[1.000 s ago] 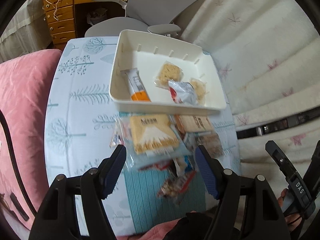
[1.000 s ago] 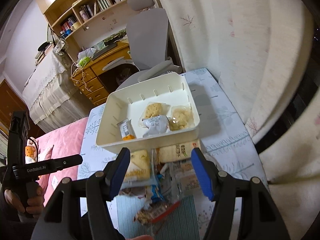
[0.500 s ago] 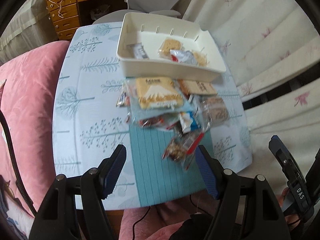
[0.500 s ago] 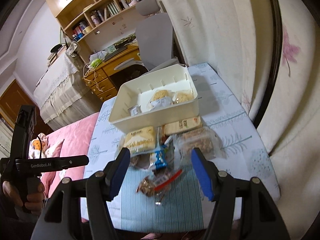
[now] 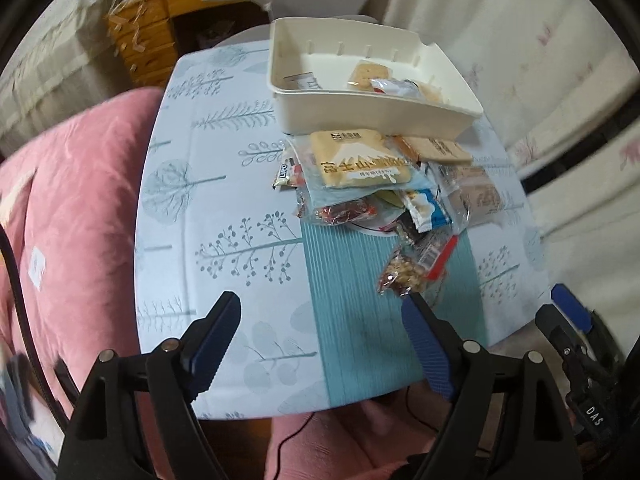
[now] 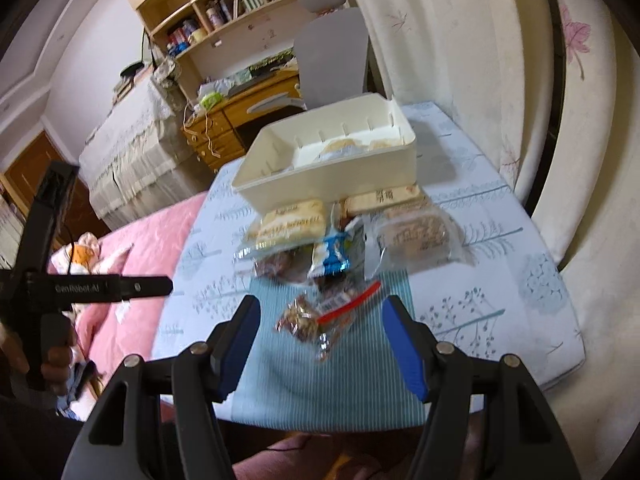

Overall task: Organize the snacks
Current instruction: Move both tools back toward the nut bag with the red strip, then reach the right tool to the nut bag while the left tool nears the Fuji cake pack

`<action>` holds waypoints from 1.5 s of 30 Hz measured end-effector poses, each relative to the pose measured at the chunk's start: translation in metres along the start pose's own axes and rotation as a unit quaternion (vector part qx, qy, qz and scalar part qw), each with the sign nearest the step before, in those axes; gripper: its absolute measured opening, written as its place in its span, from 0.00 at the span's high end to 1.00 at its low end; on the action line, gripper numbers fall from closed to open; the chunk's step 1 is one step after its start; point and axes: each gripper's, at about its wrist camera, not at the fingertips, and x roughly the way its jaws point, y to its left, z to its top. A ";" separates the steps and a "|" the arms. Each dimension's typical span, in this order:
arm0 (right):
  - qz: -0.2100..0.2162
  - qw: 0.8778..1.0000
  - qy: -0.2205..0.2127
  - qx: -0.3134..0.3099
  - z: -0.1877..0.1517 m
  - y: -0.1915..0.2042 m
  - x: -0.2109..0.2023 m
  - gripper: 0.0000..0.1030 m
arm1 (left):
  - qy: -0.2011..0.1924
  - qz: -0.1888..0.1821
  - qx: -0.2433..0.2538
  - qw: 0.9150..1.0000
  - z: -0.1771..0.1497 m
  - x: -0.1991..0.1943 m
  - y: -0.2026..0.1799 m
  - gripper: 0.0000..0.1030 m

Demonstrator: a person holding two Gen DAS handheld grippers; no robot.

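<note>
Pulled back from the white bin since a second ago, both spread wide and empty: left gripper, right gripper. Heaped just before the bin on the table, crinkly snack packets; a few, seemingly biscuits, inside.

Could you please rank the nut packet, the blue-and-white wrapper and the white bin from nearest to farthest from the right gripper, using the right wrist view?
From the right gripper:
1. Nut packet, just ahead between the fingers.
2. Blue-and-white wrapper, mid-pile.
3. White bin, behind the pile.
</note>
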 end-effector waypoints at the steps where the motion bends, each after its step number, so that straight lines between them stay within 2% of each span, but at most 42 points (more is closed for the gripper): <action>1: -0.002 1.000 0.004 -0.004 -0.003 0.002 0.003 0.38 | 0.002 0.002 0.013 1.000 0.000 0.003 -0.002 0.21; 4: -0.012 1.000 0.014 -0.025 -0.015 0.012 0.013 0.38 | 0.021 -0.007 0.039 0.999 0.000 0.018 -0.005 0.21; 8: -0.017 0.999 0.021 -0.037 -0.023 0.021 0.021 0.38 | 0.044 -0.025 0.041 0.998 0.003 0.041 -0.001 0.21; 11: -0.021 0.998 0.028 -0.043 -0.028 0.028 0.031 0.38 | 0.037 -0.010 0.064 0.997 0.005 0.050 -0.002 0.21; 17: -0.048 0.997 0.045 -0.052 -0.036 0.044 0.056 0.38 | 0.062 -0.045 0.084 0.993 0.017 0.082 0.008 0.21; 23: -0.067 0.995 0.058 -0.044 -0.040 0.061 0.085 0.38 | 0.053 -0.075 0.110 0.990 0.037 0.108 0.017 0.21; 30: -0.116 0.990 0.079 -0.016 -0.042 0.071 0.119 0.38 | 0.036 -0.143 0.160 0.976 0.062 0.131 0.016 0.21; 32: -0.131 0.988 0.084 0.009 -0.041 0.069 0.131 0.38 | 0.032 -0.152 0.166 0.974 0.066 0.139 0.014 0.21; 37: -0.146 0.985 0.083 0.038 -0.038 0.069 0.143 0.38 | 0.029 -0.163 0.170 0.971 0.070 0.156 0.011 0.21; 45: -0.187 0.975 0.090 0.079 -0.035 0.063 0.154 0.38 | 0.007 -0.188 0.150 0.971 0.075 0.171 0.013 0.21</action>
